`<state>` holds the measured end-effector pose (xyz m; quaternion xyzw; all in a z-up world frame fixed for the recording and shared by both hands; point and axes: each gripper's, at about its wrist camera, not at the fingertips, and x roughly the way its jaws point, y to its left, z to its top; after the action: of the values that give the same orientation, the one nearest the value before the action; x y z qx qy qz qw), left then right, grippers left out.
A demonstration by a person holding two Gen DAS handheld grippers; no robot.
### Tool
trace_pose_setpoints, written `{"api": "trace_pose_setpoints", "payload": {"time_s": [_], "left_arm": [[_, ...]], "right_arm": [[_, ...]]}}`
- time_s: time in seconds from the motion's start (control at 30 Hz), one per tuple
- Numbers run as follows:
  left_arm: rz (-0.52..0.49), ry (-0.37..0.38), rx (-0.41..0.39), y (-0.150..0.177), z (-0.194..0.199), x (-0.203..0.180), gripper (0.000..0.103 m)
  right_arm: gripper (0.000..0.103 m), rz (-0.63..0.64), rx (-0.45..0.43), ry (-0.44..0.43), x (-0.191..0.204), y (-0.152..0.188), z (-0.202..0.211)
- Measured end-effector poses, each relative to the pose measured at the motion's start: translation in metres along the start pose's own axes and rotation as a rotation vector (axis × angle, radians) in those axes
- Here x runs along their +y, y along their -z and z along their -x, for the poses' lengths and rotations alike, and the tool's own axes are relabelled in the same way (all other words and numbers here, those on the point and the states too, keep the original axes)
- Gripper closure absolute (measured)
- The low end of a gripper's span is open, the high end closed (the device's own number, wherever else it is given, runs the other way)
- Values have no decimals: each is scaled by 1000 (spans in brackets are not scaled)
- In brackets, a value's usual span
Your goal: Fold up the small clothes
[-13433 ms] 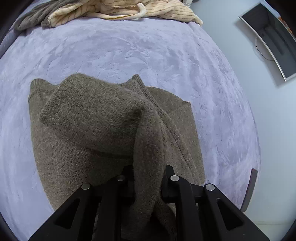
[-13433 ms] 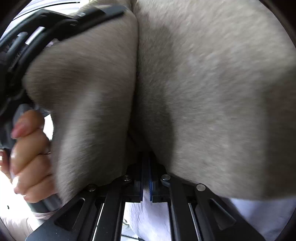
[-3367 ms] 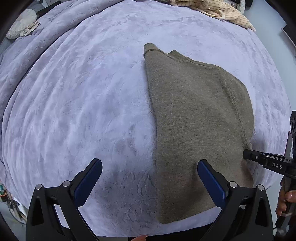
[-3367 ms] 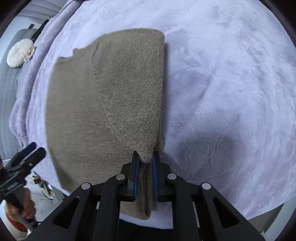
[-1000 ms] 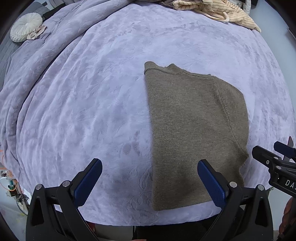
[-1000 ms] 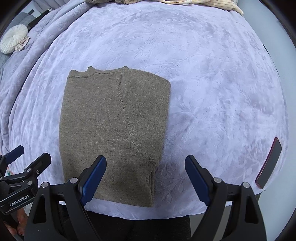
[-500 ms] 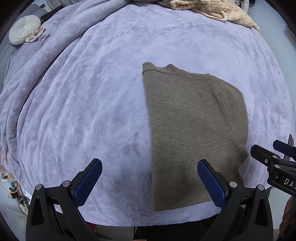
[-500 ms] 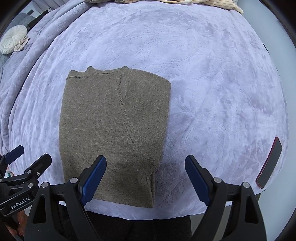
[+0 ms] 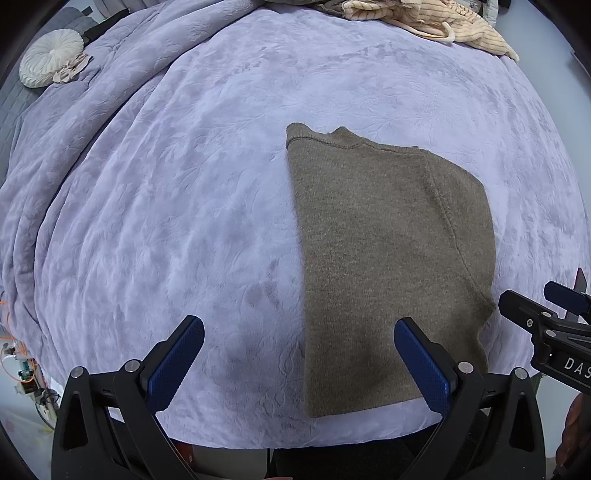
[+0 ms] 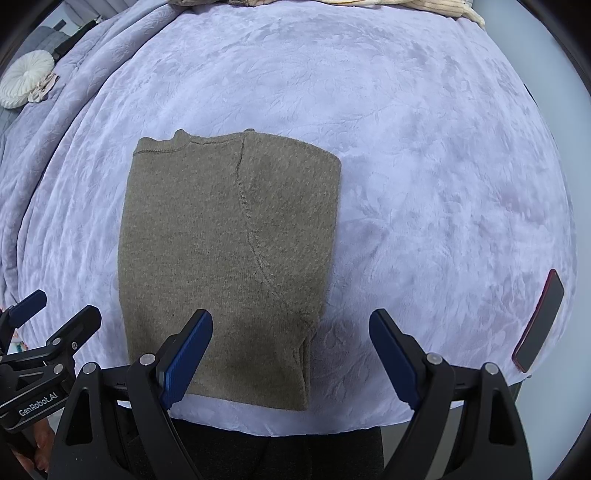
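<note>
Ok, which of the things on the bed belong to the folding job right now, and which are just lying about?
Part of the job:
- brown sweater, folded flat on the lilac blanket
- left claw, open
- right claw, open

Just lying about:
- phone near the bed's right edge
- round white cushion at far left
- striped cream garment at the far end

Both wrist cams overhead, share sweater [image 9: 388, 266].
</note>
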<state>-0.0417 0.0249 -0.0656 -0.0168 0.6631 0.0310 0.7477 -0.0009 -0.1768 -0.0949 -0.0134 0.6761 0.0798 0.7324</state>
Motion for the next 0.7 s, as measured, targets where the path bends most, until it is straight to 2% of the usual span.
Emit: {"api": "trace_pose_setpoints", "payload": {"time_s": [0.7], "left_arm": [[3, -3, -1, 2, 2, 2, 0]], "right_arm": [[14, 0, -3, 2, 1, 2, 0]]}}
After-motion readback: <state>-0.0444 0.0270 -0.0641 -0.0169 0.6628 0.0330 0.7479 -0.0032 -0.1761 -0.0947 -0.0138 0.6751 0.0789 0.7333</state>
